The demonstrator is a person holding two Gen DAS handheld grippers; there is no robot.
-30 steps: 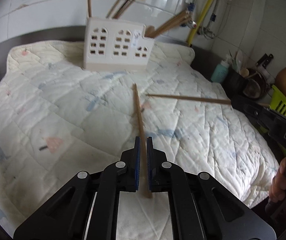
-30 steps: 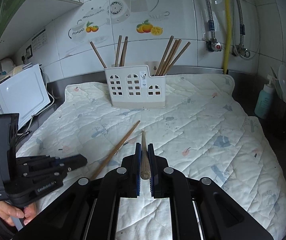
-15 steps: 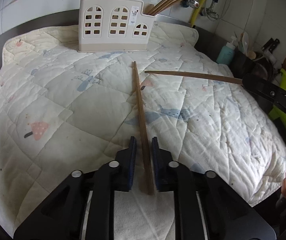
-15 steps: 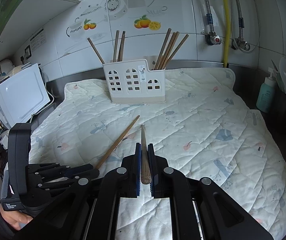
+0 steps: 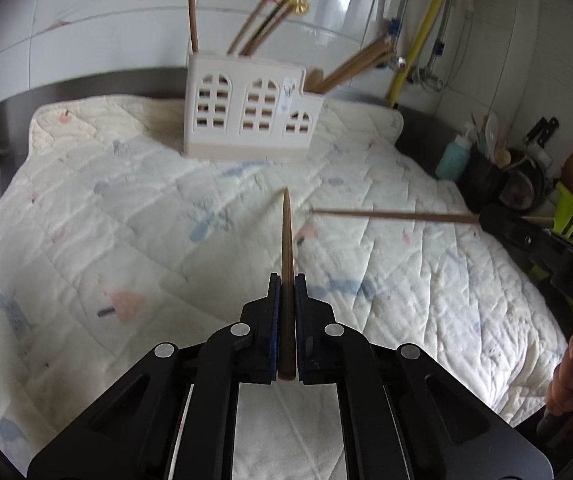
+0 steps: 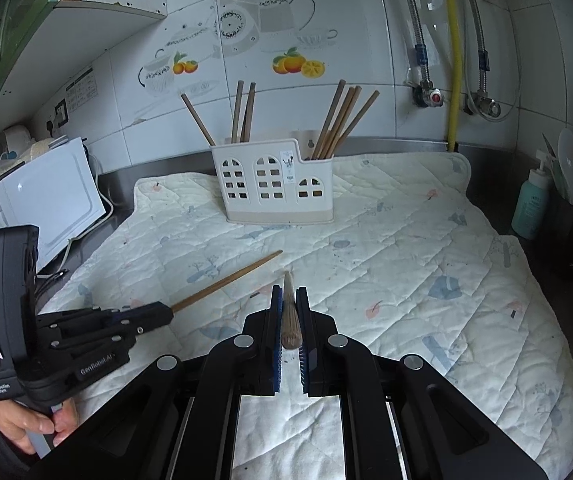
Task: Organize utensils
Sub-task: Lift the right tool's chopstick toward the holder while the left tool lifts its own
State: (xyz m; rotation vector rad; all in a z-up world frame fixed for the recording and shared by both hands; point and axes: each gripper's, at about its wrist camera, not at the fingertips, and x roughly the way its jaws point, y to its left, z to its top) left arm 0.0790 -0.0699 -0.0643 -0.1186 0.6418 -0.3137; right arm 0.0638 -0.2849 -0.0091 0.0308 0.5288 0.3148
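My left gripper (image 5: pixel 285 280) is shut on a brown wooden chopstick (image 5: pixel 286 236) and holds it above the quilted mat, tip pointing at the white utensil holder (image 5: pixel 252 112). My right gripper (image 6: pixel 289 294) is shut on a second chopstick (image 6: pixel 289 312), its tip also toward the holder (image 6: pixel 274 184). The holder stands upright at the back of the mat with several chopsticks in its left and right compartments. The left gripper's chopstick also shows in the right wrist view (image 6: pixel 226 280), and the right gripper's chopstick in the left wrist view (image 5: pixel 390 214).
The cream quilted mat (image 6: pixel 406 248) covers the counter. A white appliance (image 6: pixel 46 200) stands at the left. A teal bottle (image 6: pixel 530 208) and a dark pot of utensils (image 5: pixel 486 176) stand at the right edge. Pipes and a yellow hose (image 6: pixel 452 52) run down the tiled wall.
My left gripper has closed on its chopstick and lifted it off the mat, tipping up toward the holder. The right gripper has kept its chopstick and shifted slightly.
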